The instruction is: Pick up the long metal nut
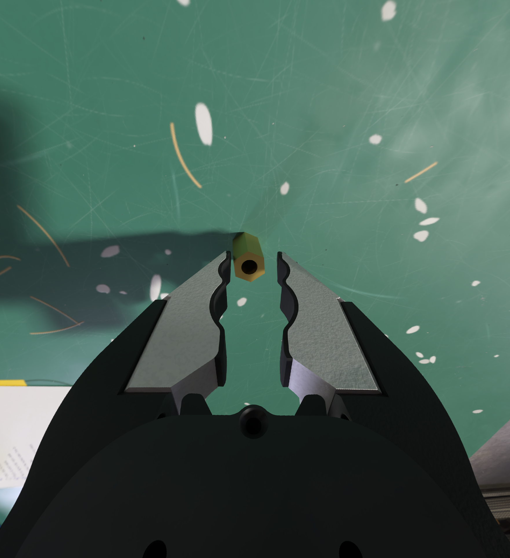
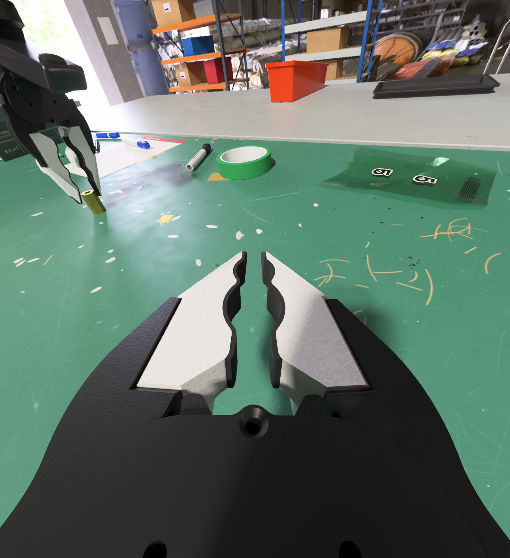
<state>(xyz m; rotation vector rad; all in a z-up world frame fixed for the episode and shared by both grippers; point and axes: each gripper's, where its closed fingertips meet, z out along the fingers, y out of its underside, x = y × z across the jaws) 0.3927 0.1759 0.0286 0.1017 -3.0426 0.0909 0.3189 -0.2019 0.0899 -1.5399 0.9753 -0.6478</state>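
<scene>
Long metal nut [image 1: 248,258]: brass hexagonal, tilted on green bench [image 1: 338,120], between the tips of the released left tongs [image 1: 252,259], nearer one finger. Right tongs [image 2: 253,256]: well apart, nearly closed, holding nothing.

left wrist view looks steeply down, close over the green mat [image 1: 338,90]. right wrist view looks low and forward toward far shelving [image 2: 205,45]. both share the brass hex nut [image 1: 247,256] [image 2: 93,201].

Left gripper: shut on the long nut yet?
No. The left gripper is open, with the brass long metal nut standing between its fingertips beside the left finger and a clear gap to the right one.
</scene>
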